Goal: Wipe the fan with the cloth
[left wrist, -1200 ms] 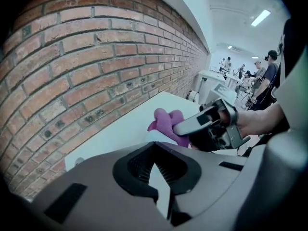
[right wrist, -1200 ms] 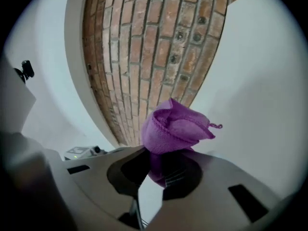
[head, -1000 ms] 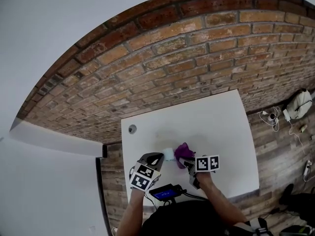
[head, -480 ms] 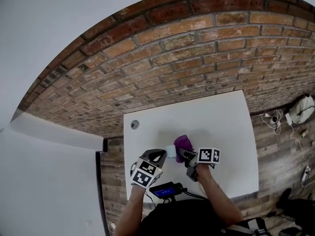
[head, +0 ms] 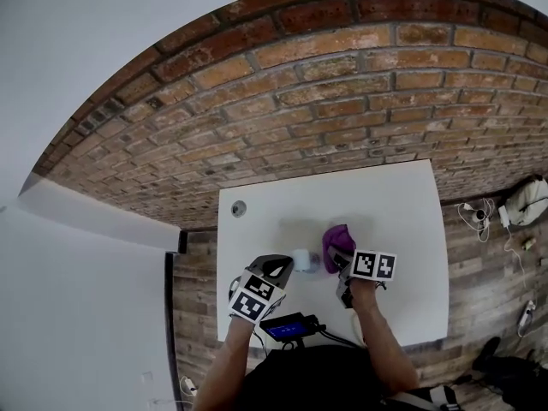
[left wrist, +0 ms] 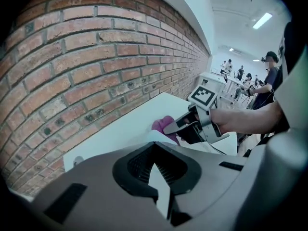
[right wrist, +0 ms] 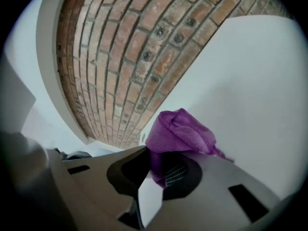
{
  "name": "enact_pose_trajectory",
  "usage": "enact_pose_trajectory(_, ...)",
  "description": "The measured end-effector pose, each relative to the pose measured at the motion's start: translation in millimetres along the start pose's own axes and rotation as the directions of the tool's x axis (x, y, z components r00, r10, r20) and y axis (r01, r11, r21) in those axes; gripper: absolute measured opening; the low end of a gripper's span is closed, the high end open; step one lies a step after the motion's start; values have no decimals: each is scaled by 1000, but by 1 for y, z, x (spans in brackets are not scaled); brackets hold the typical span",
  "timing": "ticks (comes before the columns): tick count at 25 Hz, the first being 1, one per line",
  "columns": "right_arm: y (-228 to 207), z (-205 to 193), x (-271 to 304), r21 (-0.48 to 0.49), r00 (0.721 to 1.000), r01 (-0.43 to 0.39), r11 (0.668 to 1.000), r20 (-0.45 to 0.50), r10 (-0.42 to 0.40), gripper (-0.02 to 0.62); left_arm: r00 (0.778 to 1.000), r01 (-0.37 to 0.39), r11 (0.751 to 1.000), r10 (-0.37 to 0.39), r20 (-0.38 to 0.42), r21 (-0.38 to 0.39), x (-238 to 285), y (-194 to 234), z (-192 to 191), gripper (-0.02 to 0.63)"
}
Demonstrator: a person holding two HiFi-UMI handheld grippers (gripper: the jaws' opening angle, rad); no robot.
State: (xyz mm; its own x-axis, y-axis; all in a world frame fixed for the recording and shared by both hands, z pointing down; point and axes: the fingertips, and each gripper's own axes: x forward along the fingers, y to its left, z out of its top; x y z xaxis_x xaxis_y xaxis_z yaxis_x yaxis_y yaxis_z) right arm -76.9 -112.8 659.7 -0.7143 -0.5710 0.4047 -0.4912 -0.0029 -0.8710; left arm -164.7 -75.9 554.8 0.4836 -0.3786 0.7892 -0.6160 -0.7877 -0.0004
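In the head view a small white fan sits at the tips of my left gripper, which is shut on it near the front of the white table. A purple cloth bunches out of my right gripper, whose jaws are shut on it; it stands a little right of the fan, apart from it. The right gripper view shows the cloth heaped over the jaws of the right gripper. From the left gripper view I see the cloth and the right gripper just beyond.
A brick wall runs behind the table. A round grommet is at the table's back left. A dark device with a blue screen lies at the front edge. Cables and a white bag lie on the floor at right.
My right gripper has carried the cloth to the right, off the fan, so a gap shows between them. The left gripper and fan have stayed put.
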Motion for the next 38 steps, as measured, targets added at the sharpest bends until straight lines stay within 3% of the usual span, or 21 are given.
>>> enact_pose_trajectory(4,36,-6,15,37,988,-141,989,-60,143,48,1000,-4,1000,4,8,-7,-1,2,1,3)
enact_pose_trajectory(8,7,-36,40,128,991,-70,989,-109,84,48,1000,-18,1000,18,18,-7,1,3,0,3)
enact_pose_trajectory(11,-11,-51,36,116,992,-15,993,-121,29,48,1000,-23,1000,23,17,-5,1,5,1,3)
enact_pose_trajectory(16,-6,-107,11,79,953,-35,996,-297,57,48,1000,-22,1000,22,18,-7,0,5,0,3)
enact_pose_trajectory(18,-5,-103,5,90,959,-45,995,-276,69,48,1000,-22,1000,22,20,-9,0,5,-1,3)
enact_pose_trajectory(22,-3,-37,12,85,994,-69,994,-79,76,48,999,-27,1000,28,22,-11,0,5,-2,3)
enact_pose_trajectory(24,-1,-18,25,71,995,-74,995,-55,78,48,999,-30,1000,30,20,-11,0,5,-3,3)
enact_pose_trajectory(28,-6,-31,49,64,989,-53,997,-137,62,48,1000,-26,999,26,-4,-31,-2,2,-5,3)
enact_pose_trajectory(33,-7,-60,29,72,991,-34,997,-124,43,48,999,-25,999,26,25,-44,-2,2,-1,3)
enact_pose_trajectory(38,0,-128,8,35,950,-71,997,-302,78,48,998,-33,998,36,57,-52,-2,2,0,3)
